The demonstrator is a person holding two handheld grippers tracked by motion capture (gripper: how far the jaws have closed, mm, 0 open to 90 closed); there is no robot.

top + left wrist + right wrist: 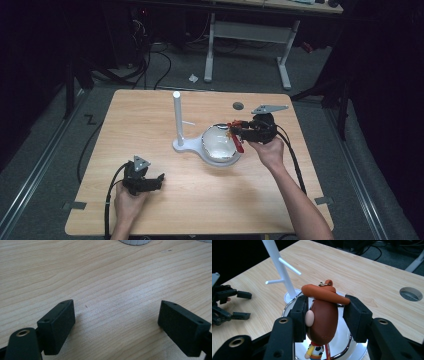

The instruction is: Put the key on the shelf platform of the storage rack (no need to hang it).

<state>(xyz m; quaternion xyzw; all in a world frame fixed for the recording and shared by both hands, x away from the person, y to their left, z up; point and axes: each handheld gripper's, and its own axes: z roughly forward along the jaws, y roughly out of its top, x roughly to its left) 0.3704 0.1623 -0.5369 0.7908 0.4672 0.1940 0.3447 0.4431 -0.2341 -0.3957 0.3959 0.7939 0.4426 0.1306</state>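
A cowboy toy figure with a brown head, an orange-brown hat and a metal keyring hangs between the jaws of my right gripper, which is shut on its head. In the high view the toy and the right gripper hover over the right rim of a shiny metal bowl. The bowl lies directly under the toy. A white peg stand rises just left of the bowl. My left gripper rests open at the table's front left, and nothing sits between its pads.
The white stand has thin side pegs pointing out from its post. A round cable hole sits in the wooden table behind the bowl. Black cables trail from both grippers. A desk frame and wires stand on the floor beyond.
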